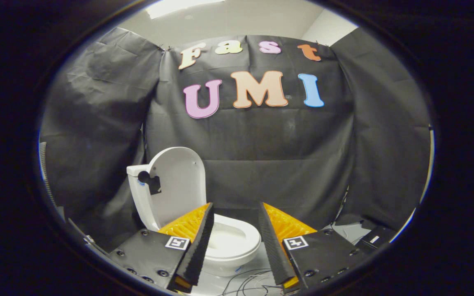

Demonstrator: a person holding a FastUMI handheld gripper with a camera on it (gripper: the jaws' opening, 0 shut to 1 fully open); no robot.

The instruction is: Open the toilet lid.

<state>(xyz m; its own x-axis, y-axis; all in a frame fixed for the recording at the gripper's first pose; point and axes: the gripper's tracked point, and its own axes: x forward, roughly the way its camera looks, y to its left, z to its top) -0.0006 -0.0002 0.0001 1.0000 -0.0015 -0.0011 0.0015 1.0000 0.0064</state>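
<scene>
My tongs [233, 218] were released, the two fingers spread wide apart with nothing between them and touching nothing. Through the gap between the fingers I saw the toilet [224, 246], a small white one standing on a pale tabletop [220, 283]. Its bowl lay just ahead of my fingertips, partly hidden behind my left finger [198, 242], with the front rim curving across the gap toward my right finger [274, 246] without reaching it.

The toilet lid [177, 185] was already up. It stood nearly upright beyond and above my left finger, leaning back against the tank [136, 193], its rounded top edge free and well above my fingertips. A dark round fitting with a small black tab [150, 181] sat on the left edge of the lid, where it met the tank.

Open room lay to the right of the bowl: beyond my right finger there was only bare surface and then the black cloth wall [282, 164], which hung well behind the toilet and wrapped around both sides. To the left, the cloth folded in close beside the tank, leaving little space there. Above the lid nothing stood in the way.

Thin cables [245, 279] trailed loosely over the tabletop below the bowl's front edge, between my fingers and nearer to me than the toilet. A dark flat object [375, 238] lay off beyond my right finger; I could not tell what it was.
</scene>
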